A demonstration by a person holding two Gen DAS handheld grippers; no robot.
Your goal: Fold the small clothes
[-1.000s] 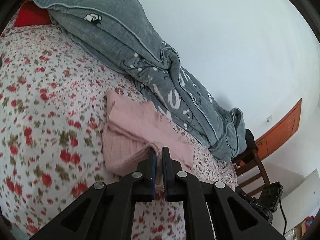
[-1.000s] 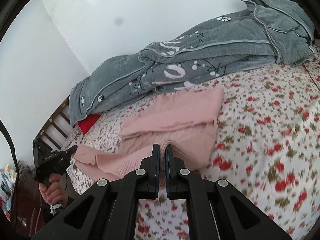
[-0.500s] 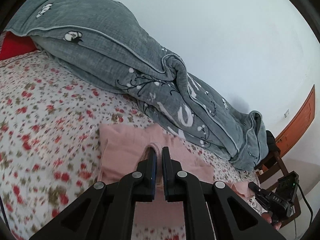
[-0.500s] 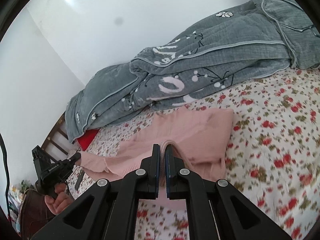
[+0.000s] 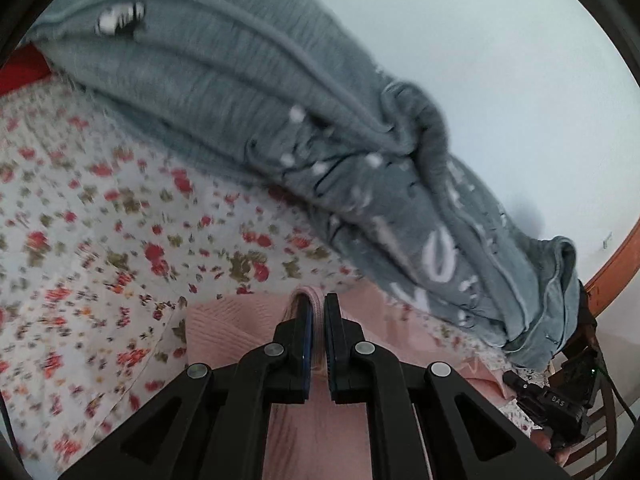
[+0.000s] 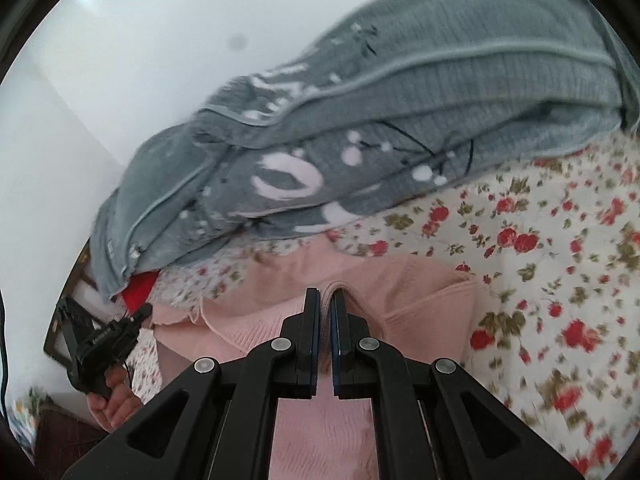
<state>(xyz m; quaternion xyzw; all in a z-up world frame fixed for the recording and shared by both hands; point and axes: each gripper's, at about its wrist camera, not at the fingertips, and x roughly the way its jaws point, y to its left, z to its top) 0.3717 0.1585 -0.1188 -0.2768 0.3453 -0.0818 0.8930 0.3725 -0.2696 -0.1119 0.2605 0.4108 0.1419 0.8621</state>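
Note:
A pink knit garment (image 5: pixel 224 332) (image 6: pixel 420 304) lies on the flowered bed sheet (image 5: pixel 100 240) (image 6: pixel 560 280). My left gripper (image 5: pixel 317 308) is shut on a fold of its pink edge, which pokes out between the fingertips. In the right wrist view my right gripper (image 6: pixel 326 300) is likewise shut on a pinch of the pink knit. Both folds are held low over the rest of the garment, near the grey quilt. Each view shows the other gripper at its lower outer edge, the right one (image 5: pixel 556 404) and the left one (image 6: pixel 104 340), held by a hand.
A rolled grey quilt (image 5: pixel 320 128) (image 6: pixel 400 132) with white print runs along the white wall just beyond the garment. Something red (image 5: pixel 24 72) (image 6: pixel 138 292) peeks from under its ends. A wooden chair (image 5: pixel 588 344) stands past the bed's end.
Both grippers have carried their pink folds forward and down toward the grey quilt, which now looms much larger. The garment has doubled over itself beneath them. Both stay shut.

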